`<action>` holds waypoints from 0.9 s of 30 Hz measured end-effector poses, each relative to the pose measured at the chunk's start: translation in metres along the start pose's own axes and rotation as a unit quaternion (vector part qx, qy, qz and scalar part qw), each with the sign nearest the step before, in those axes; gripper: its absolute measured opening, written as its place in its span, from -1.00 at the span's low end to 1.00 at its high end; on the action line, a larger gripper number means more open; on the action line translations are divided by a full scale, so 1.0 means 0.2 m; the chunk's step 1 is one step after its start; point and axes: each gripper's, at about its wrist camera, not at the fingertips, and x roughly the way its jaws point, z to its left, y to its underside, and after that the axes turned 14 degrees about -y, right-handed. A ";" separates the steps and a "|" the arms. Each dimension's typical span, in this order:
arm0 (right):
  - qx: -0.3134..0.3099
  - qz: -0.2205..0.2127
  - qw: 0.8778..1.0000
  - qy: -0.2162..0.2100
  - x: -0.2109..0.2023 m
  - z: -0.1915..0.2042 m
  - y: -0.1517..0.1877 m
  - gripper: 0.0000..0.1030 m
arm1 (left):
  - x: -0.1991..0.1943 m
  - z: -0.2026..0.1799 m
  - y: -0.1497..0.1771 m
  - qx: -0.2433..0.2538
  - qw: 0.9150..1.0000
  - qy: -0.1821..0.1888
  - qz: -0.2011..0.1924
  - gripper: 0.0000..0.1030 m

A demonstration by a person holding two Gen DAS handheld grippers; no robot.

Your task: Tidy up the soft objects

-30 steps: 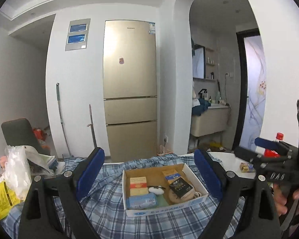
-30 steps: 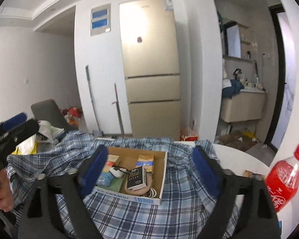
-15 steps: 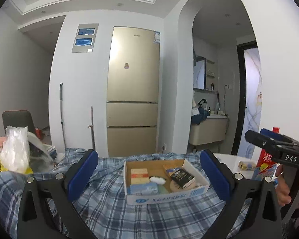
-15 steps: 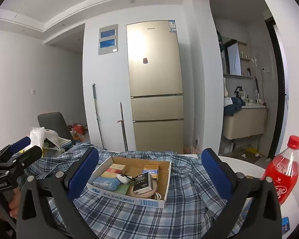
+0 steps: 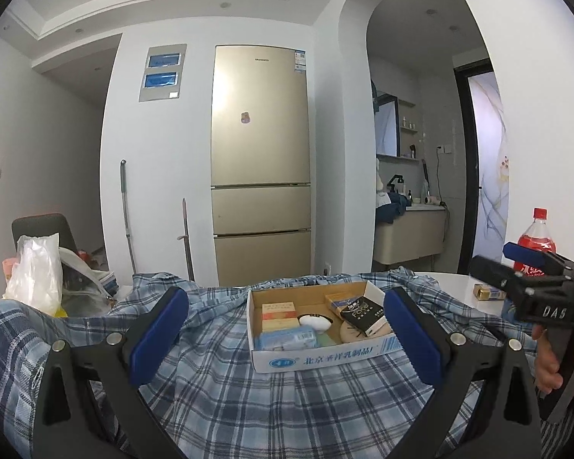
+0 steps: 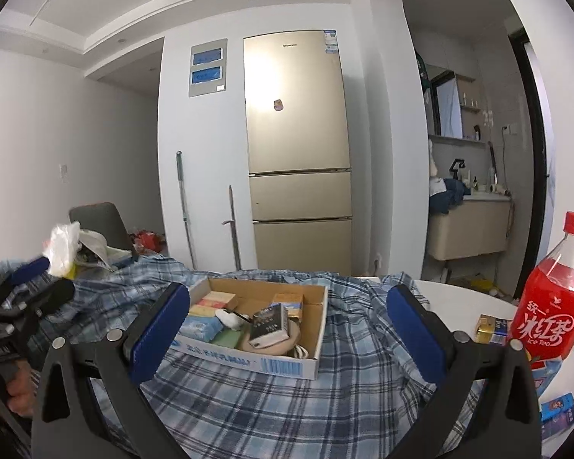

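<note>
Left wrist view: left claw (image 5: 285, 338) spread wide and empty above the plaid cloth (image 5: 225, 390), which drapes the bench under a cardboard box (image 5: 317, 357). Right wrist view: right claw (image 6: 287, 334) likewise released, over the same cloth (image 6: 363, 348); red bottle (image 6: 555, 306) at right.

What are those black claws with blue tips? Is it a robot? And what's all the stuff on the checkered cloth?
No robot: a person holds two grabber tools, each with a camera looking along its fingers. One picture comes from the left gripper, the other from the right gripper. Both are wide open and hold nothing. On the table lies a blue plaid shirt, and on it sits a cardboard box of small packets. A red drink bottle stands to the right.
</note>
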 end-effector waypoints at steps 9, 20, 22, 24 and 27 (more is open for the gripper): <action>-0.039 -0.014 0.999 0.007 -0.03 0.08 0.01 0.99 | 0.01 0.01 0.01 -0.008 1.000 -0.001 0.003 1.00; -0.022 -0.012 1.000 0.006 -0.02 0.05 0.00 0.99 | 0.02 0.02 0.01 -0.011 1.000 -0.008 0.008 1.00; -0.022 -0.012 1.000 0.006 -0.02 0.05 0.00 0.99 | 0.02 0.03 0.01 -0.013 1.000 -0.009 0.009 1.00; -0.021 -0.011 1.000 0.006 -0.02 0.05 0.00 0.99 | 0.03 0.02 0.01 -0.014 1.000 -0.011 0.011 1.00; -0.019 -0.012 1.000 0.005 -0.03 0.05 0.00 0.99 | 0.03 0.02 0.02 -0.016 1.000 -0.010 0.014 1.00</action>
